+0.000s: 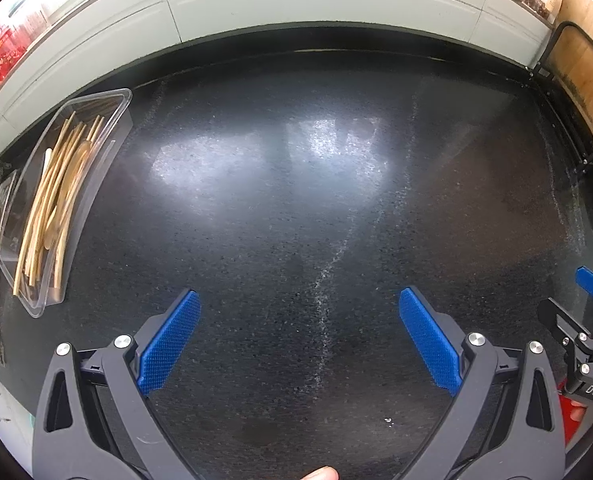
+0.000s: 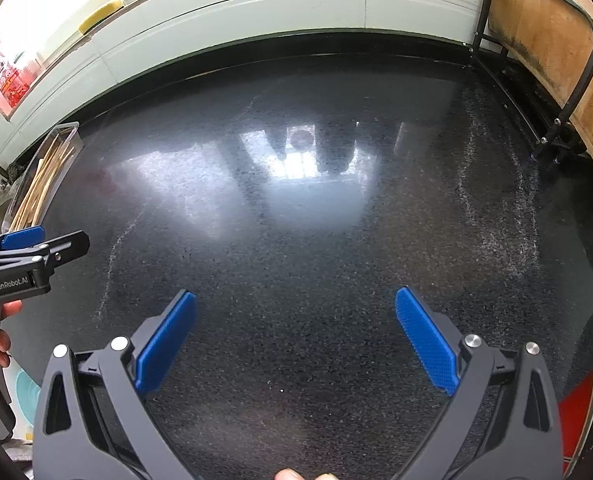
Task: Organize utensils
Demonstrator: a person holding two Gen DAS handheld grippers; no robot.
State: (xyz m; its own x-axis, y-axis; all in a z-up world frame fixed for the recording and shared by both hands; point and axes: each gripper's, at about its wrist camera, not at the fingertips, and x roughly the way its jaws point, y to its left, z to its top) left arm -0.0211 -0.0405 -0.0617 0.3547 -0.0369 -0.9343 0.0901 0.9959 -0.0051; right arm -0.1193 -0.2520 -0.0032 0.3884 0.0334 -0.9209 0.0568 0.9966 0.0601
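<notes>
Black speckled bench (image 1: 296, 208): bare across its middle, a wooden board in a black rack (image 2: 544, 60) at its far right corner. Clear plastic tray (image 1: 112, 120), far left edge of the bench: wooden utensils (image 1: 56, 200) bundled lengthwise inside, apparently already sorted. Left gripper (image 1: 299, 340) and right gripper (image 2: 295, 338): near edge, fingers spread wide, holding nothing.

This looks like a kitchen: a dark speckled stone bench (image 1: 296, 208) runs under a pale tiled wall (image 1: 316, 4), a wooden cutting board (image 2: 544, 36) stands in a black rack (image 2: 576, 92), and a clear tray (image 1: 108, 120) holds wooden utensils (image 1: 56, 200).
</notes>
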